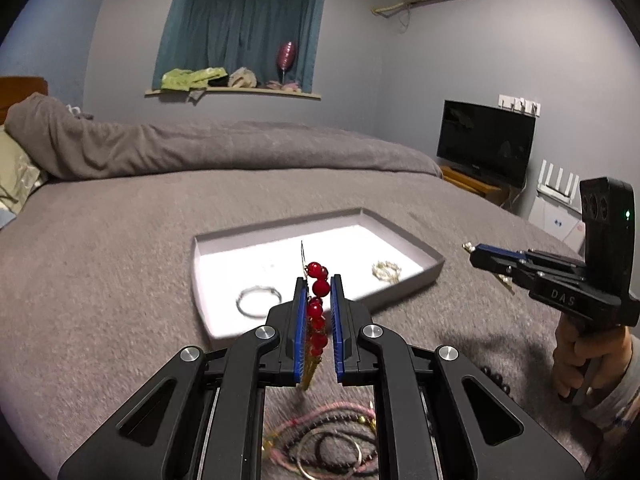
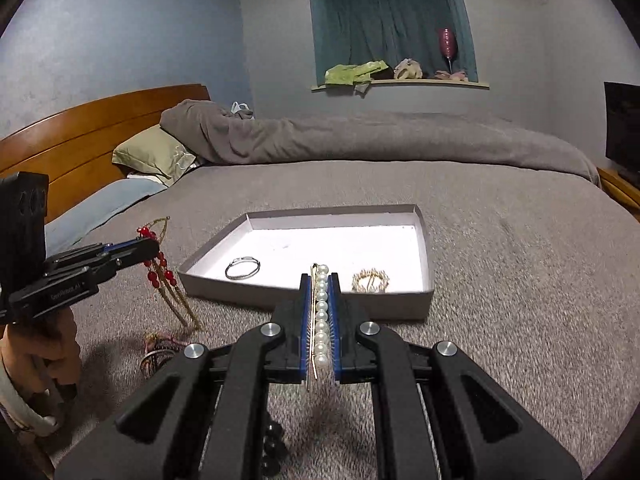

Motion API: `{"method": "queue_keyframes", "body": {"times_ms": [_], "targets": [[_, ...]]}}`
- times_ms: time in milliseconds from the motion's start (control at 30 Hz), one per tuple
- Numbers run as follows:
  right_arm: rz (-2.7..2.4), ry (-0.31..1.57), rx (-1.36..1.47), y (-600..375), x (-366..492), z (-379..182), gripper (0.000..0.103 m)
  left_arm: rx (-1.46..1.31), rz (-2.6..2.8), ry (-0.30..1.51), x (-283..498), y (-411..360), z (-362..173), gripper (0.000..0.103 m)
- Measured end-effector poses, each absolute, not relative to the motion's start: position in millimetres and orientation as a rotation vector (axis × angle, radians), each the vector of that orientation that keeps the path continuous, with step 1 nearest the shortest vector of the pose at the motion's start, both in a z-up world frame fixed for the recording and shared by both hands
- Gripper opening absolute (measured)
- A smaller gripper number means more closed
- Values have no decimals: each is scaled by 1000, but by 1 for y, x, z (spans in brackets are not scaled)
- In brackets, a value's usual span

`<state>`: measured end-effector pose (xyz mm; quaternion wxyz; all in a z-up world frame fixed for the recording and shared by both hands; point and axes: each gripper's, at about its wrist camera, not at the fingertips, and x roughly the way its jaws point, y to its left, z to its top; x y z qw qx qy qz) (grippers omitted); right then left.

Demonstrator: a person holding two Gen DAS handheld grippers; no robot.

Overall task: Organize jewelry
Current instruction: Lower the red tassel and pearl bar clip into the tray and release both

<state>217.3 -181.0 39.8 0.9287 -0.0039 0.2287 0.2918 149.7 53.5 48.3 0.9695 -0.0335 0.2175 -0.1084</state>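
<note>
Left gripper (image 1: 319, 292) has its jaws pinched on a red bead necklace (image 1: 318, 312); beads run up between the blue pads, gold chain hangs out below. In the right wrist view the same necklace (image 2: 160, 268) dangles from the left gripper (image 2: 150, 248) above the bed (image 2: 500, 280), chain reaching down toward a pile of cords and bangles (image 2: 160, 352). Right gripper (image 2: 320, 292) has jaws clamped on a pearl strand (image 2: 321, 312), with a thin gold pin alongside it between the pads. From the left wrist view the right gripper (image 1: 478, 254) sits to the right of the tray, jaws together, a bit of pearl poking out at the tip. Shallow grey tray (image 2: 424, 236) lies on the bed ahead of both grippers, white inside. It holds a silver bangle (image 2: 242, 268) near its left front and a gold bracelet (image 2: 370, 280) near its right front, well apart. Both held pieces are outside the tray, in front of its near wall. The pile of cords and bangles (image 1: 332, 440) lies on the bed under the left gripper. A few dark beads (image 1: 496, 380) lie on the bed between the grippers.
</note>
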Motion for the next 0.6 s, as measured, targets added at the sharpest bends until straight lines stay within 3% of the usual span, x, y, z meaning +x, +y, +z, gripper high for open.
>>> {"method": "queue_keyframes", "body": {"times_ms": [600], "targets": [[604,537,-4,-162,287,51,8,-124,-244,414,221,77,85,12]]}}
